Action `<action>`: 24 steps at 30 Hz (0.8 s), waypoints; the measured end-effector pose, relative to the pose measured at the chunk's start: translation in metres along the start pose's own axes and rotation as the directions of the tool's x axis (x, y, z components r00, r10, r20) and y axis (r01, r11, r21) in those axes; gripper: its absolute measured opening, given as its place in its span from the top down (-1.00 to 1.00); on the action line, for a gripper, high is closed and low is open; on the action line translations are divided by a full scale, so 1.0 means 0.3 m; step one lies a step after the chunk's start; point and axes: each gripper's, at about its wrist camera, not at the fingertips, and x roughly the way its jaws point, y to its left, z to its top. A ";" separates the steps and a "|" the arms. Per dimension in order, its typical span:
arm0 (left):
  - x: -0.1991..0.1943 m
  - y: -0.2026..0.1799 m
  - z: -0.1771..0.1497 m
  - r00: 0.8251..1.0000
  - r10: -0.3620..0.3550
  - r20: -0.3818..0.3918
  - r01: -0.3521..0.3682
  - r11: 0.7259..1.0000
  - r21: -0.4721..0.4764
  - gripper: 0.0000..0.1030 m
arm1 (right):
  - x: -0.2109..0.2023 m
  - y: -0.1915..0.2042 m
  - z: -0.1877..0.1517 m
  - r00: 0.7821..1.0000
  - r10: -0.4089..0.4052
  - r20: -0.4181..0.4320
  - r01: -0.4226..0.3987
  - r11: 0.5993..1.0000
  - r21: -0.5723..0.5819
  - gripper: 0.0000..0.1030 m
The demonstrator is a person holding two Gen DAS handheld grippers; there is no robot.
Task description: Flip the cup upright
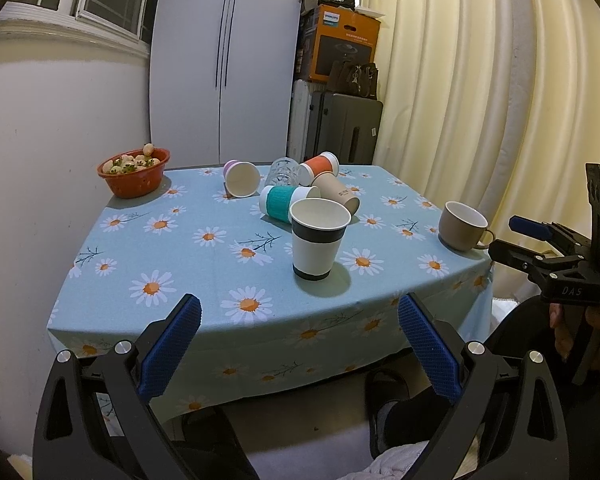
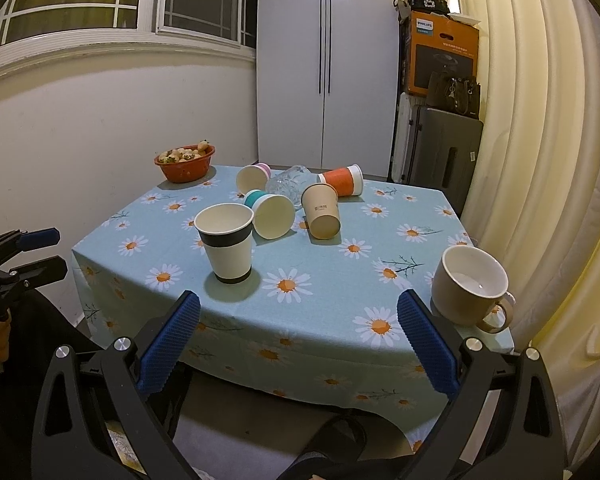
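Your next cup, the teal-banded cup (image 1: 284, 203), lies on its side mid-frame, just behind the upright black-banded cup (image 1: 319, 238) on the counter (image 1: 180, 264). Both grippers, left gripper (image 1: 300, 344) and right gripper (image 2: 298, 344), hang short of it, fingers wide, empty. I'd judge you're between flips: reach in next.

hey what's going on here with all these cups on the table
A person holds two grippers, left gripper and right gripper, both open and empty, back from the near edge of the table. A black-banded paper cup and a beige mug stand upright. The teal cup, orange cup, brown cup, pink cup and a glass lie on their sides.
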 end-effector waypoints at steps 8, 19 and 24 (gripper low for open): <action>0.001 0.006 -0.001 1.000 0.000 -0.001 0.000 1.000 -0.006 -0.87 | 0.001 -0.001 -0.001 1.000 0.000 -0.001 0.000 1.000 0.000 -0.90; -0.001 -0.009 -0.007 1.000 -0.010 0.007 0.010 1.000 0.017 -0.87 | 0.005 -0.005 -0.003 1.000 -0.002 -0.004 0.002 1.000 0.000 -0.90; -0.001 -0.006 -0.007 1.000 -0.012 0.007 0.012 1.000 0.012 -0.87 | 0.006 -0.006 -0.004 1.000 -0.002 -0.005 0.002 1.000 0.000 -0.90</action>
